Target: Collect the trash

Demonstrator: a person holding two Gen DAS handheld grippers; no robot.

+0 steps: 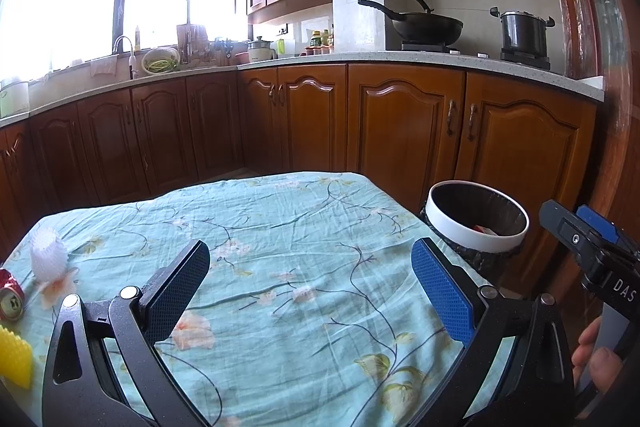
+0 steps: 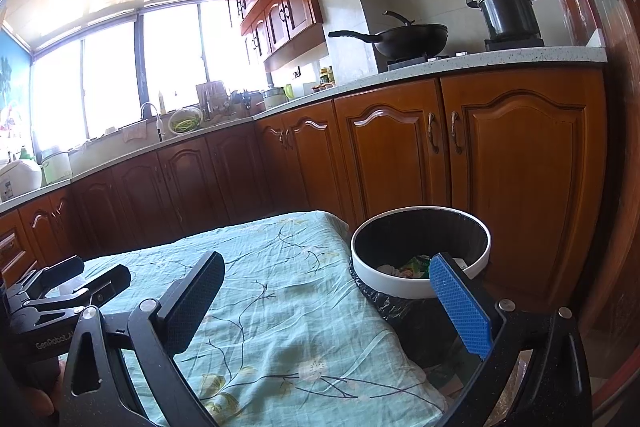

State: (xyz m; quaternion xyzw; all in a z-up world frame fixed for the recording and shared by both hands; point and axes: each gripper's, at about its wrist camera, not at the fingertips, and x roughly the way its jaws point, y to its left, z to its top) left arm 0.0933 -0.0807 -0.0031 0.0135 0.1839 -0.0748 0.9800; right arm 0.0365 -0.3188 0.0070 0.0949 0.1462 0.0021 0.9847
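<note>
Both grippers, left (image 1: 310,283) and right (image 2: 326,301), spread wide and empty; best swung left toward crushed can (image 1: 10,297), jaws squared.

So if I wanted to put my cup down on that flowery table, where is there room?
Most of the tablecloth is bare: the whole middle, from between the open left gripper to the far edge, and right toward the trash bin. The left edge is crowded: white foam net, crushed red can, yellow spiky piece.
</note>
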